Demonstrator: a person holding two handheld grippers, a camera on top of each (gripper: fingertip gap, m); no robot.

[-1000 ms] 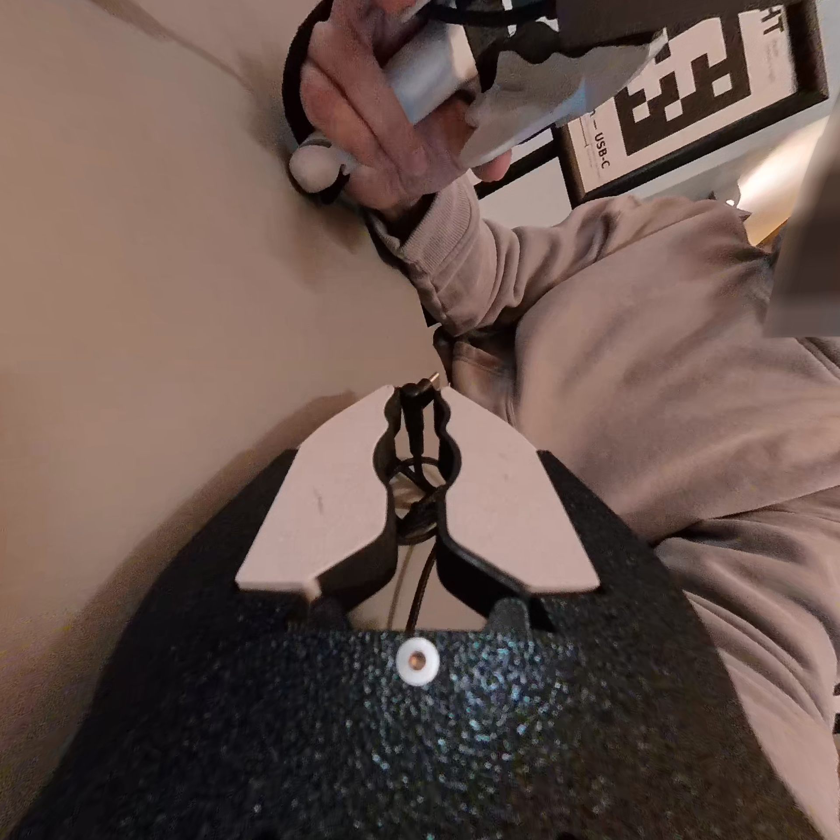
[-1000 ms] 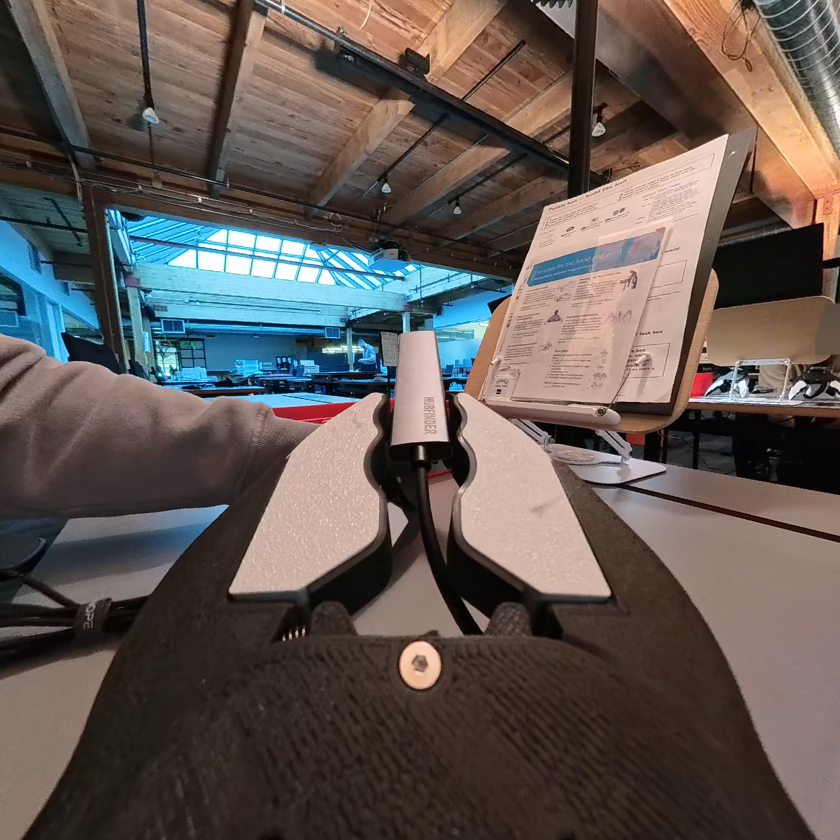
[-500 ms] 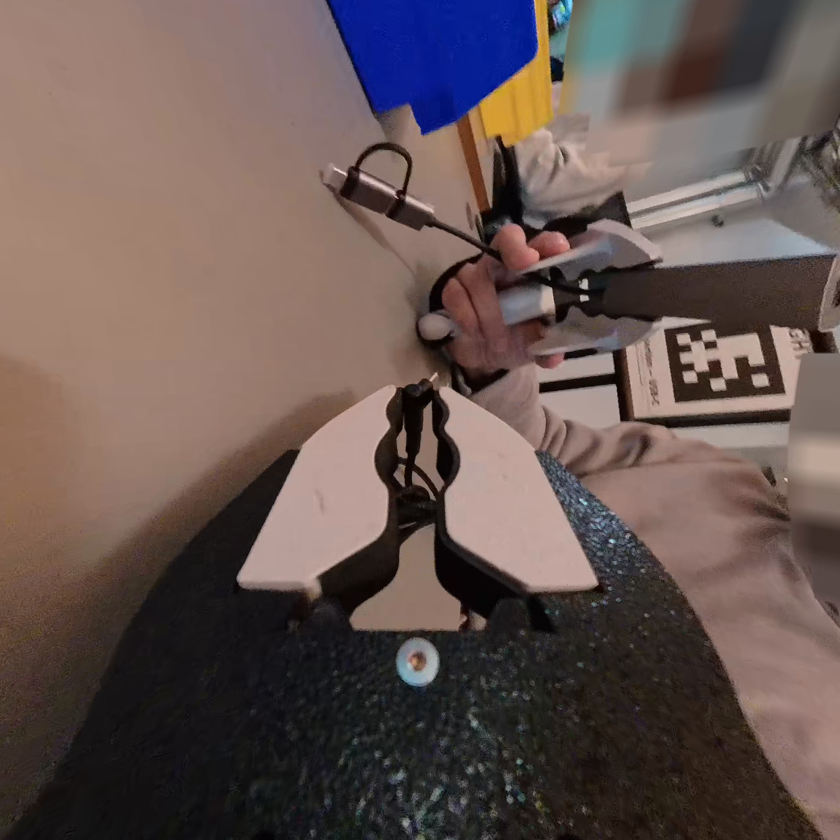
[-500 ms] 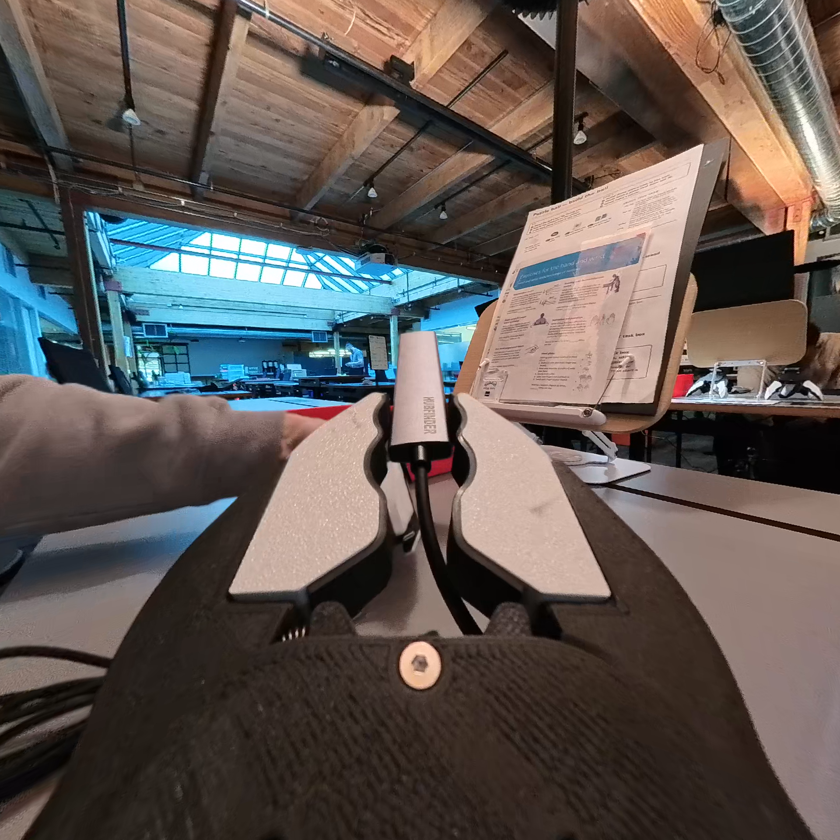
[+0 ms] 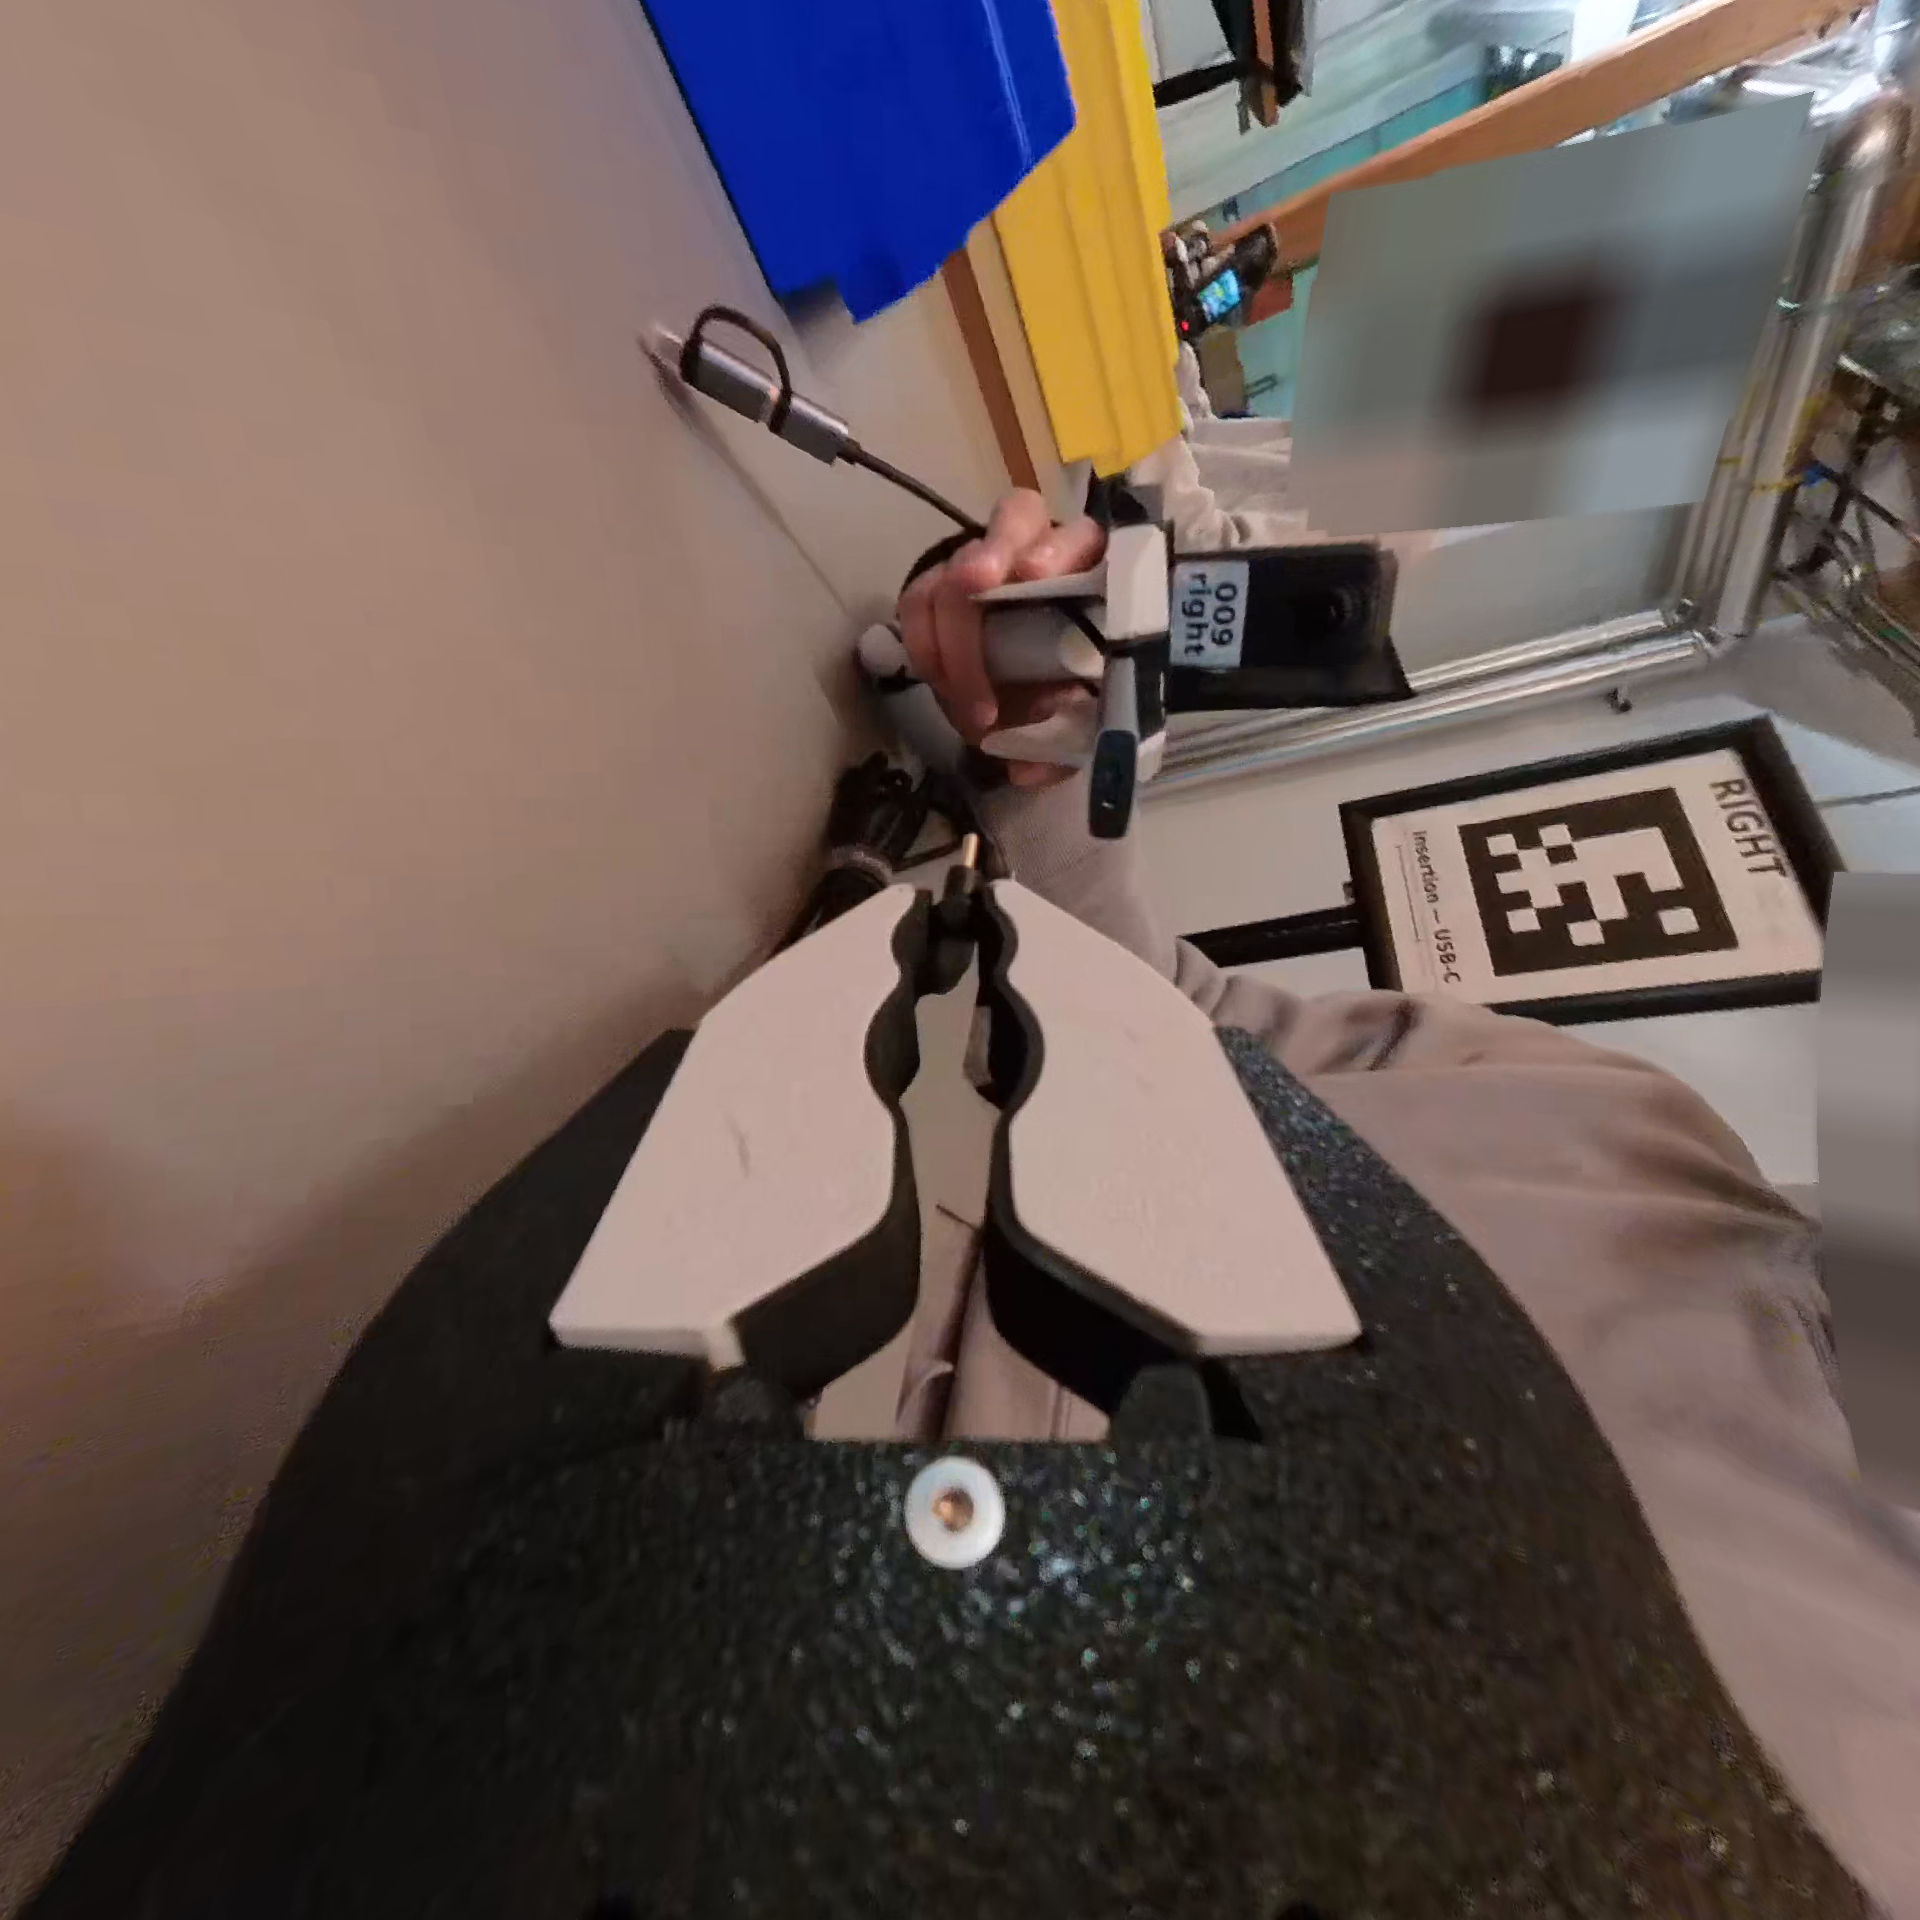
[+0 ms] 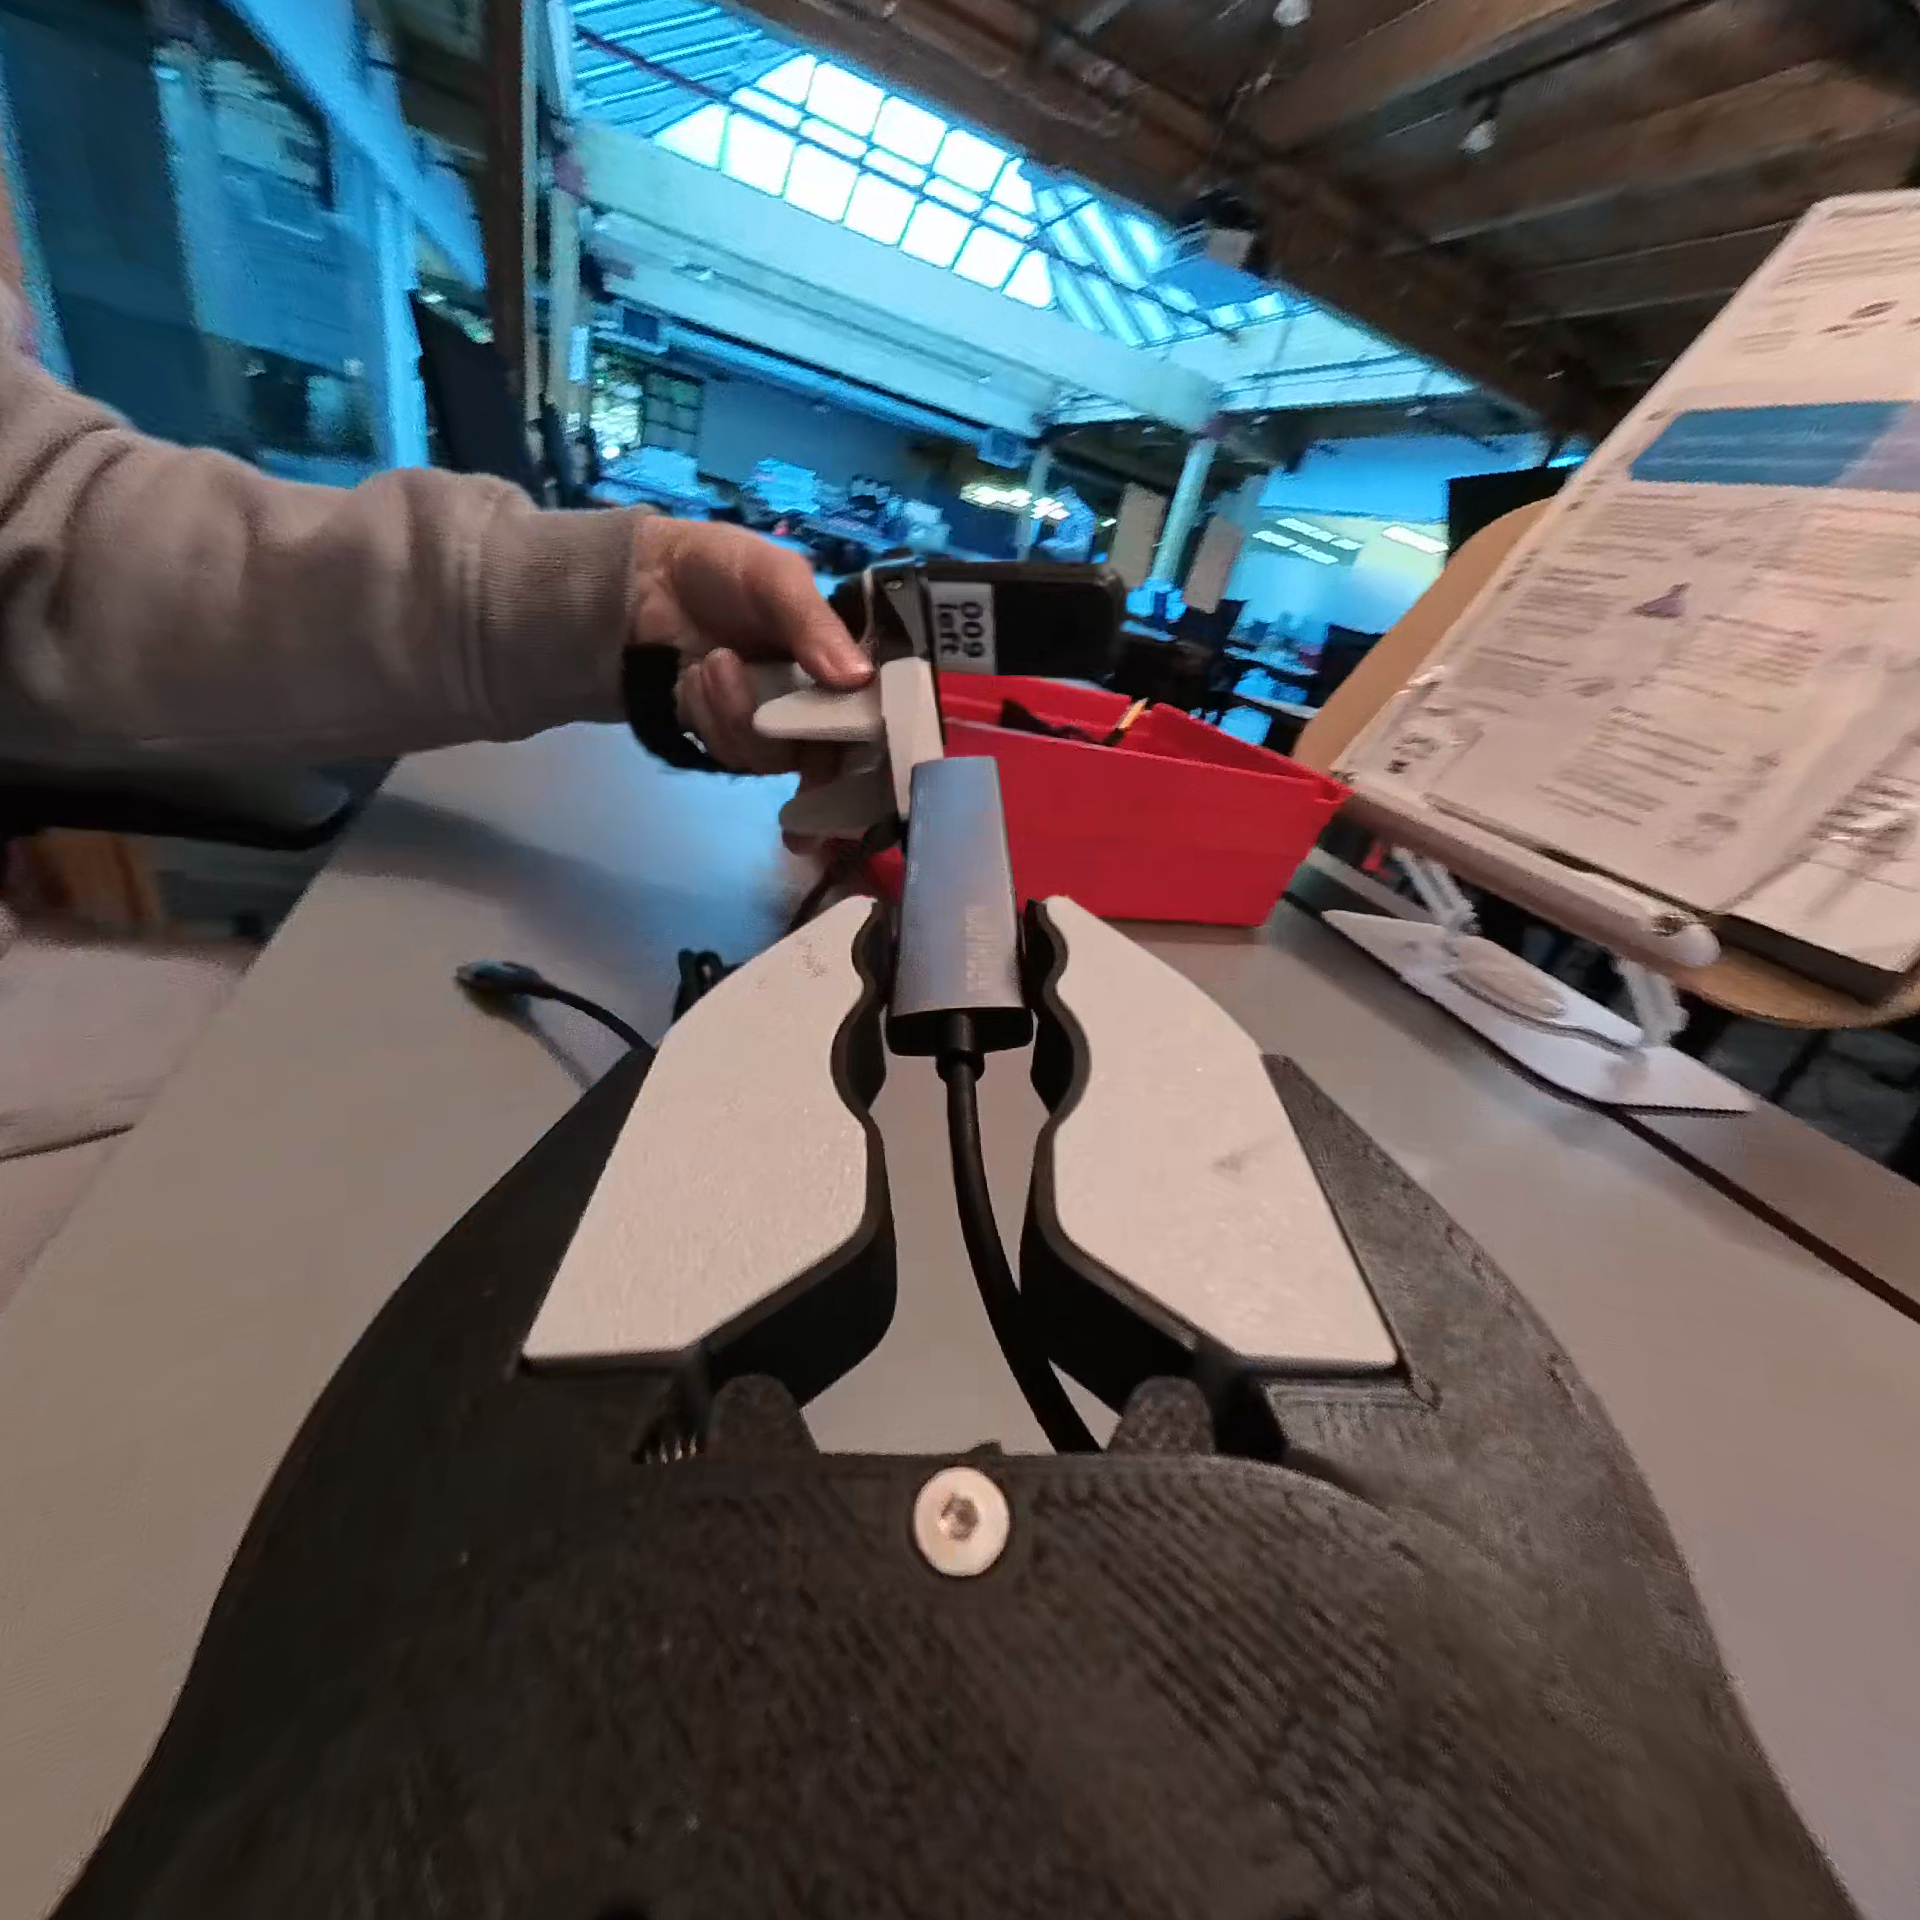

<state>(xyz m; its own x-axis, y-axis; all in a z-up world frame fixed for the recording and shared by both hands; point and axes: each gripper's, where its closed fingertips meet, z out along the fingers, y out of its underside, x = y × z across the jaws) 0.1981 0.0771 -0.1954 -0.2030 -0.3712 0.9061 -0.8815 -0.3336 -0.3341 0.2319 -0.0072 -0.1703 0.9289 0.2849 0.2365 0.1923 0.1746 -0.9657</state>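
While a grey hub (image 6: 956,914) juts forward from the clenched right claw (image 6: 958,920), its black cable (image 6: 987,1226) trailing back between the fingers, left claw (image 5: 954,909) pinching a small black plug (image 5: 951,914) at its tips, grey desk (image 6: 416,1039), red bin (image 6: 1122,842) beyond.

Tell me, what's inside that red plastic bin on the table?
The red plastic bin, behind the grey metal hub, shows only dark tangled items and an orange tip above its rim. Its wall hides everything lower.
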